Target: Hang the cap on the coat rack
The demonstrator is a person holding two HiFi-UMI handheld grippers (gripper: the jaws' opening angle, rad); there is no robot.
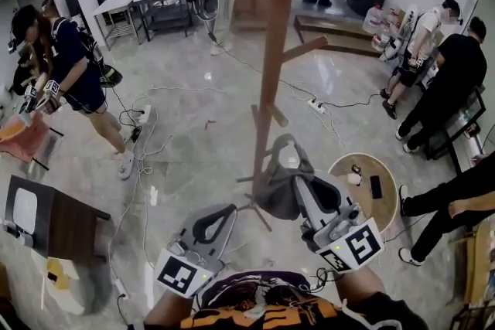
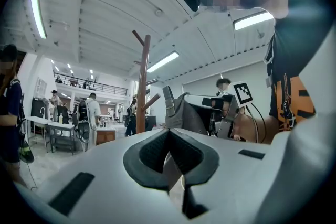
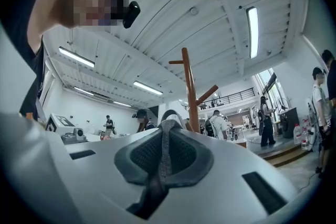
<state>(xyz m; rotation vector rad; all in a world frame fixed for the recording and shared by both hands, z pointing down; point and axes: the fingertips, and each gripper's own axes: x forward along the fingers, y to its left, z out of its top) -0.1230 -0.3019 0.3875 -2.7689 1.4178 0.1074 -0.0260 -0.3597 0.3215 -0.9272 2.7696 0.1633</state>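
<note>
The floor (image 1: pixel 193 112) was pale grey stone with a marbled pattern, and cables (image 1: pixel 147 166) trailed across it. The brown coat rack (image 1: pixel 272 50) stood in the middle of the room, with short pegs angling off its pole. A round wooden table (image 1: pixel 390 197) with a dark phone (image 1: pixel 376 186) on it sat to the rack's right. People stood around the edges of the room, near grey tables at the back. Overhead was a white ribbed ceiling (image 3: pixel 173 18) lit by strip lights (image 3: pixel 252 29).

The right gripper (image 1: pixel 298 178) was clamped on the grey cap (image 1: pixel 274 185), with cloth pinched between its pads. The cap hung low, close to the rack's pole and not yet on a peg. The left gripper (image 1: pixel 220 211) was off to the left, apart from the cap, with its jaws together and nothing in them.
</note>
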